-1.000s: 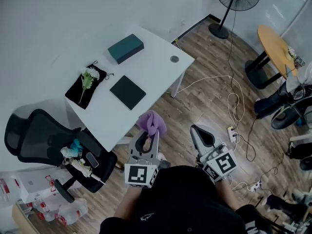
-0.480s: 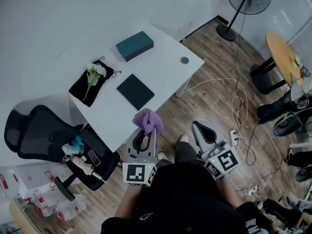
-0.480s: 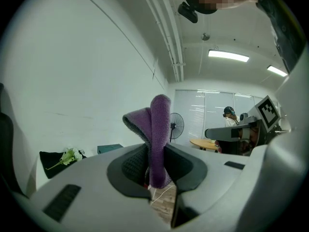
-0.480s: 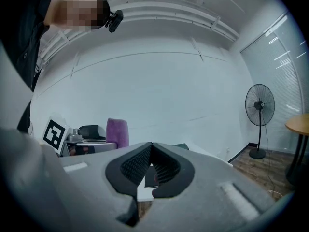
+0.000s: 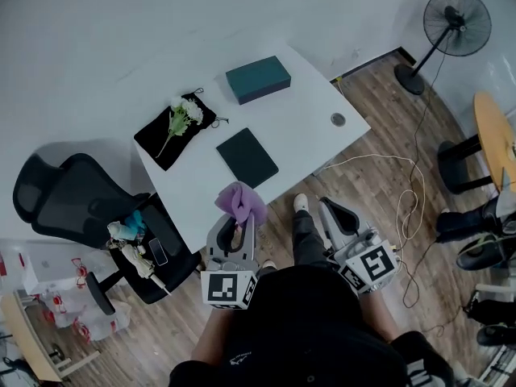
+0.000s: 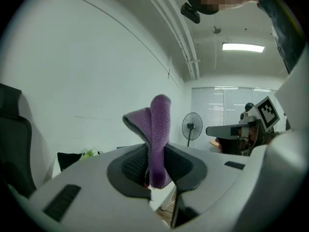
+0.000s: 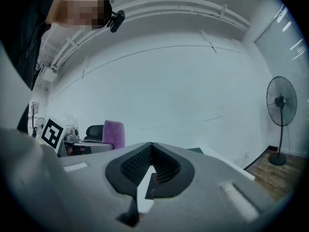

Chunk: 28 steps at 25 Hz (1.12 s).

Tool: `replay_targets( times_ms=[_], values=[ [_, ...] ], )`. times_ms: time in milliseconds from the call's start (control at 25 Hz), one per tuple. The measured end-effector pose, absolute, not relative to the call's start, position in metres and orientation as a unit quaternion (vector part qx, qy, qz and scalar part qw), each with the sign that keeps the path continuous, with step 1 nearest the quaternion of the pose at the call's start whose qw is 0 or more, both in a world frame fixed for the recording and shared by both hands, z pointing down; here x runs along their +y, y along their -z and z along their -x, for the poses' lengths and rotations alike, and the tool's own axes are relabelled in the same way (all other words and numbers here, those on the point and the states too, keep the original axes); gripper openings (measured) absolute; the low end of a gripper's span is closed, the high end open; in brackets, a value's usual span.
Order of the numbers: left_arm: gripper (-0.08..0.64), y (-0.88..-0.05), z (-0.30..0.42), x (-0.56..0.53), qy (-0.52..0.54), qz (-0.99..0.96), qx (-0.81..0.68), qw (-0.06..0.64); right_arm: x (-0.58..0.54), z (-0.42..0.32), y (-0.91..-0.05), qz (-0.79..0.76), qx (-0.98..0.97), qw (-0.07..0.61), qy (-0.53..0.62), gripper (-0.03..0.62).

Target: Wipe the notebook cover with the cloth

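My left gripper [image 5: 235, 230] is clamped on the purple cloth [image 5: 239, 201]; in the left gripper view the cloth [image 6: 157, 134] stands upright between the pads, its folded top flopping left. It hangs just off the near edge of the white table [image 5: 310, 131], not touching anything. My right gripper [image 5: 334, 215] is to the right of it, over the wood floor, jaws closed tip to tip with nothing between them in the right gripper view [image 7: 151, 145].

The notebook [image 5: 247, 157], dark cover, lies flat on the table near its near edge, just beyond the cloth and apart from it. No print readable on the cover. A teal box [image 5: 258, 79] sits at the far side, a black pouch [image 5: 161, 139] with white flowers [image 5: 185, 112] at the left. Each gripper cube shows a black-and-white square marker [image 5: 225, 288]. An office chair [image 5: 68, 204] stands left of the table, a fan [image 5: 458, 22] far right.
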<state>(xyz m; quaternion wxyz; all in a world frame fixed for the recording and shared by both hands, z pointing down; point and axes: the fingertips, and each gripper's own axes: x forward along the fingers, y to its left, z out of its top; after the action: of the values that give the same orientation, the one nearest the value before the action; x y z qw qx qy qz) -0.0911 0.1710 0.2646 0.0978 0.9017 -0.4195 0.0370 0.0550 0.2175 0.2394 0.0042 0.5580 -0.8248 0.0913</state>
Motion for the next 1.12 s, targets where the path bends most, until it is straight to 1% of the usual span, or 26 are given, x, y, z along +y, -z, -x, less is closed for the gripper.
replay_targets(
  times_ms=[720, 920, 1120],
  values=[
    [0.081, -0.251, 0.031, 0.039, -0.07, -0.809, -0.576, 0.093, 0.026, -0.111, -0.235, -0.375, -0.92, 0.025, -0.109, 0.005],
    [0.081, -0.252, 0.018, 0.017, -0.075, -0.778, -0.617, 0.096, -0.016, -0.114, -0.237, -0.315, -0.942, 0.031, -0.112, 0.005],
    [0.081, -0.265, 0.011, 0.001, -0.086, -0.751, -0.645, 0.112, -0.039, -0.112, -0.241, -0.265, -0.957, 0.037, -0.115, 0.005]
  ],
)
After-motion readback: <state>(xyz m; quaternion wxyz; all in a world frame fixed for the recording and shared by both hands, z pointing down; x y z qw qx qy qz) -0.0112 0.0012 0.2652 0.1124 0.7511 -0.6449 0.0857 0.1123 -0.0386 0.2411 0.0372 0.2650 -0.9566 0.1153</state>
